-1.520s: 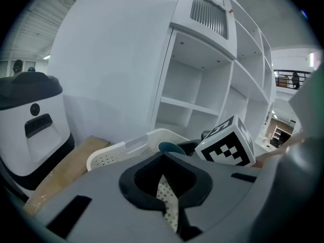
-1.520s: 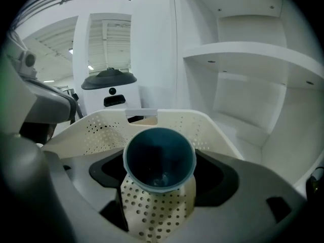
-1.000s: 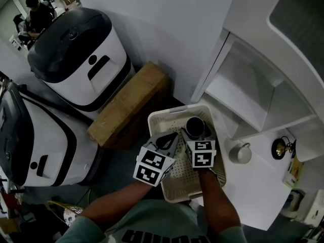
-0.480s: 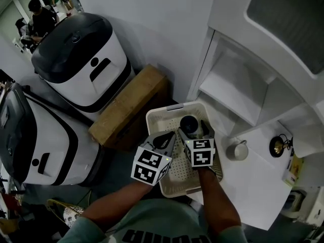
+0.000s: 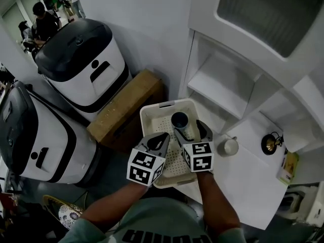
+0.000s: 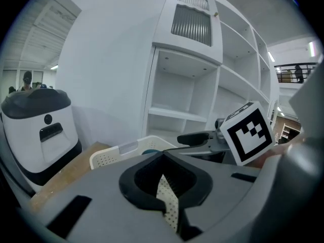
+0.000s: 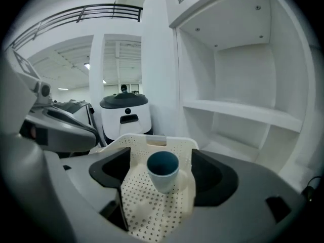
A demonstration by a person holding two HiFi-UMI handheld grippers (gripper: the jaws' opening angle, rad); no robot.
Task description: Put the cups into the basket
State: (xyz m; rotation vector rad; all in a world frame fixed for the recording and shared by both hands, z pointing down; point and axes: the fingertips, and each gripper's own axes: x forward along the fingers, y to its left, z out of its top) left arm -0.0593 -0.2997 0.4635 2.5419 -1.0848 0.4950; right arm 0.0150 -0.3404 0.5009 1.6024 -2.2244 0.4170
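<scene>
A cream perforated basket (image 5: 152,116) sits at the white table's left end. A pale cup (image 5: 180,121) with a dark inside stands upright in it. My right gripper (image 5: 190,131) is open over the basket, and in the right gripper view the cup (image 7: 163,172) stands between its spread jaws, clear of both. My left gripper (image 5: 158,140) hangs shut and empty over the basket's left side; its view shows the basket rim (image 6: 120,150) ahead. A white handled cup (image 5: 228,146) stands on the table to the right of the basket.
Two white-and-black machines (image 5: 81,67) (image 5: 35,135) stand on the left, with a cardboard box (image 5: 126,110) beside the basket. White shelving (image 5: 228,82) rises behind the table (image 5: 248,181). A small round dark object (image 5: 268,144) lies on the right. People stand far back (image 5: 45,19).
The head view has swung, so everything sits further left and higher in the frame. The cup stays in the basket between my right jaws. Both grippers keep their places over the basket.
</scene>
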